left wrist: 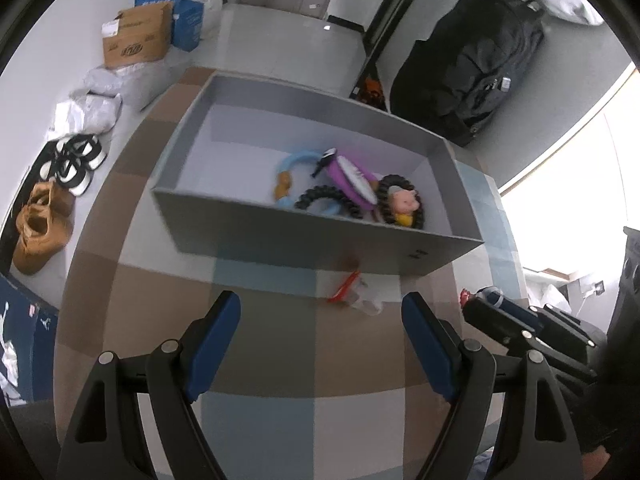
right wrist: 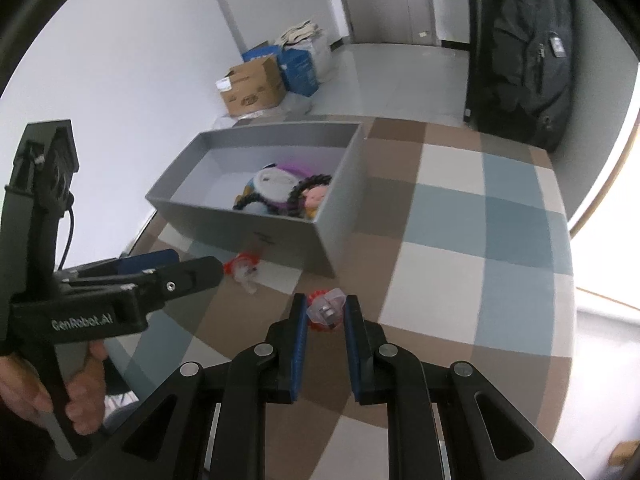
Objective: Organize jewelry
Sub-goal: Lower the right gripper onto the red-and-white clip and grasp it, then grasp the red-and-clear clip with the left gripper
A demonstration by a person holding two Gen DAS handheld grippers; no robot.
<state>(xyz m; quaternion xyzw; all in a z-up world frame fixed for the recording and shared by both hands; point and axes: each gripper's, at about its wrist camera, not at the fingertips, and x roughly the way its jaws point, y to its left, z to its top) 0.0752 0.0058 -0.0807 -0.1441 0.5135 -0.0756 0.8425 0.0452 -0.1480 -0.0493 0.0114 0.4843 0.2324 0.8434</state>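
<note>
**A:** What does the left wrist view show, and how should the step go?

**B:** The left gripper (left wrist: 320, 312) is spread wide and holds nothing, hovering over a checked tablecloth (left wrist: 160, 320). Just ahead lies a small red and clear trinket (left wrist: 354, 292), touching or nearly touching the near wall of a grey box (left wrist: 320, 236). My judgement: come down with the fingers either side of the trinket and close gently, since it sits tight by the wall and could skid. Inside the box lie a blue ring (left wrist: 298, 160), a purple piece (left wrist: 352, 178), black beaded bands (left wrist: 320, 196) and a small doll figure (left wrist: 404, 206). The right gripper (left wrist: 476, 300) shows at the right edge.

**B:** And the right wrist view?

**A:** The right gripper (right wrist: 325, 312) is pinching a second red and clear piece (right wrist: 326, 312), a pale domed bit with a red frilled edge and a small dark metal part inside. It hangs above the cloth, near the box's (right wrist: 280, 232) corner. I would lift it over the rim before releasing. The left gripper (right wrist: 188, 268) reaches toward the other trinket (right wrist: 244, 270), which is blurred.
</note>
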